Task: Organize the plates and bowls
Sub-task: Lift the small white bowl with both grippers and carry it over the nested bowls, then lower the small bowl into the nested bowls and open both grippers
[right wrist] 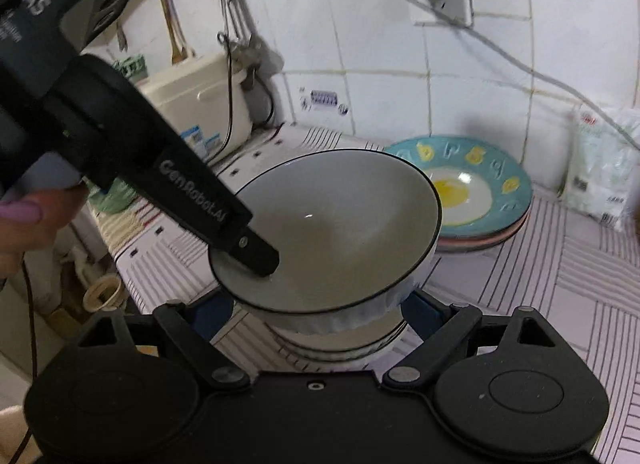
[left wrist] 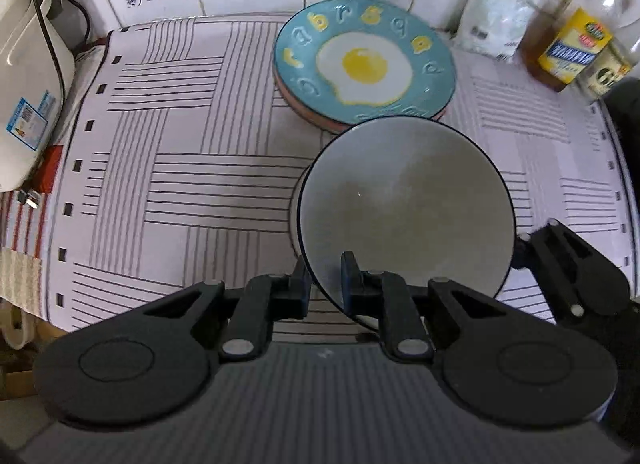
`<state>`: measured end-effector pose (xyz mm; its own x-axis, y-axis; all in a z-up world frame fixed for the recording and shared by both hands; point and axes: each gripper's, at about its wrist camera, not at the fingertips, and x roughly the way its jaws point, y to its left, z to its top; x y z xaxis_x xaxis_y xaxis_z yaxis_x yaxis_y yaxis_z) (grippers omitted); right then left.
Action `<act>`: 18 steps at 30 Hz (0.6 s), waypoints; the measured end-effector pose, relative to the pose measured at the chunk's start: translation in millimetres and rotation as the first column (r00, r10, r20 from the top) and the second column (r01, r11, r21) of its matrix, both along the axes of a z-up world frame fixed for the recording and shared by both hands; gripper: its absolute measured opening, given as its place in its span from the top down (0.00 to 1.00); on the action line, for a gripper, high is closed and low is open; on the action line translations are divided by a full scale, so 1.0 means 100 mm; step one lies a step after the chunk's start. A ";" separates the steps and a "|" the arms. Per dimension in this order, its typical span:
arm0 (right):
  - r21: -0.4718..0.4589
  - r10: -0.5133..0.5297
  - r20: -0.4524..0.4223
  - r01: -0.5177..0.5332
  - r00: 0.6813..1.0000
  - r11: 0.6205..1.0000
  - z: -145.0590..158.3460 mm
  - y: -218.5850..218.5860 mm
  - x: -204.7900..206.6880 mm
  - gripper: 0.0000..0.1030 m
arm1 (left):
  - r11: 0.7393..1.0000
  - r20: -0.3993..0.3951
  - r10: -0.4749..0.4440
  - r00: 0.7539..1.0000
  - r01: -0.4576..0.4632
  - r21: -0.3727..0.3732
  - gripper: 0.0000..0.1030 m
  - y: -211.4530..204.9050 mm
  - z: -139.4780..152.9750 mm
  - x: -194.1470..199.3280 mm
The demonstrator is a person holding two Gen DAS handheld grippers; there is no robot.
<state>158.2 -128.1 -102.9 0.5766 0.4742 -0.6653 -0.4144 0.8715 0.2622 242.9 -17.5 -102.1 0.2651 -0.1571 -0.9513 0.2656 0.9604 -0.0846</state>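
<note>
Bowl point(left wrist: 404, 200) stacking is the step in hand: I've got the grey bowl pinched by its near rim in my left hand-held gripper point(left wrist: 325, 278), 1 finger inside the wall, 1 outside. It hangs tilted over the desk point(left wrist: 168, 168), mouth facing up and toward the right wrist cam, near rim low. Round thing, so no real long axis; its opening axis leans off vertical.

Right wrist view shows another bowl stack point(right wrist: 340, 340) directly under it, approx. between the fingers of my right hand-held gripper point(right wrist: 320, 316), which is spread wide and grasps nothing; whether it touches the stack I can't tell.

Behind sits the egg-print plate point(left wrist: 364, 64) atop other plates, well apart from my fingers.

Next move, I reckon: level the bowl, centre it over the stack, lower till it nests, then let go. Risk: rim pinch slipping w/ the tilt.
</note>
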 end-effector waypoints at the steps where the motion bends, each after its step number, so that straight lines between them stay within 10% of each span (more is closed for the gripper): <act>1: 0.017 0.005 -0.016 -0.005 1.000 1.000 -0.01 -0.01 0.00 0.09 | 1.000 -0.005 -0.001 1.000 0.001 0.013 0.87 -0.01 -0.02 0.01; 18: -0.115 -0.045 0.010 0.046 0.999 0.992 -0.15 0.16 -0.01 0.11 | 0.985 0.091 -0.037 0.995 0.020 0.174 0.86 -0.21 -0.17 0.01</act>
